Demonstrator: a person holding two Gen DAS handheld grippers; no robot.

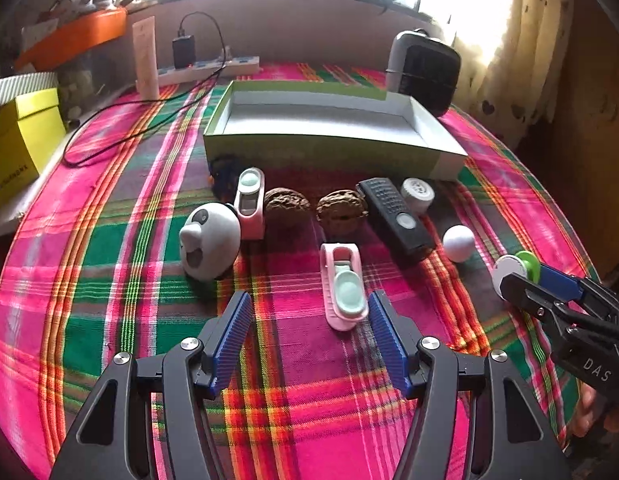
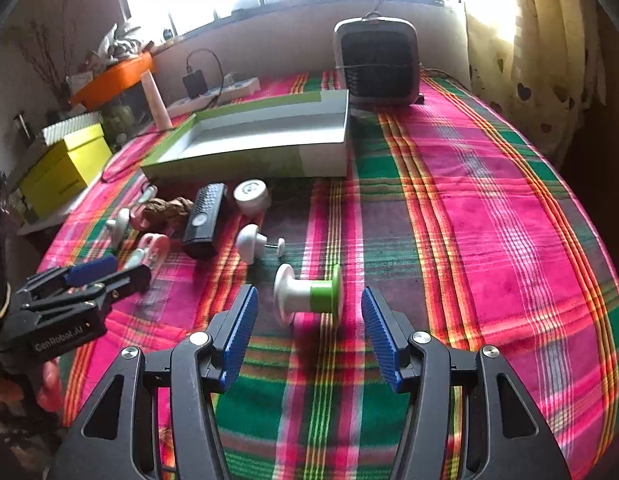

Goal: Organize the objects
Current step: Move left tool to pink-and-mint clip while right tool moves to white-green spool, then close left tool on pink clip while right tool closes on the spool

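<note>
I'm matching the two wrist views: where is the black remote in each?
Left wrist: the remote lies right of centre, between a walnut and the white ball.
Right wrist: the remote lies left of centre.
Shared landmark: the open box just behind it.

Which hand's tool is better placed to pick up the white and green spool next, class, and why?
The right. In its own wrist view the right tool stands open with the white and green spool lying just ahead between its pads. The left tool is lined up on the pink clip instead.
</note>
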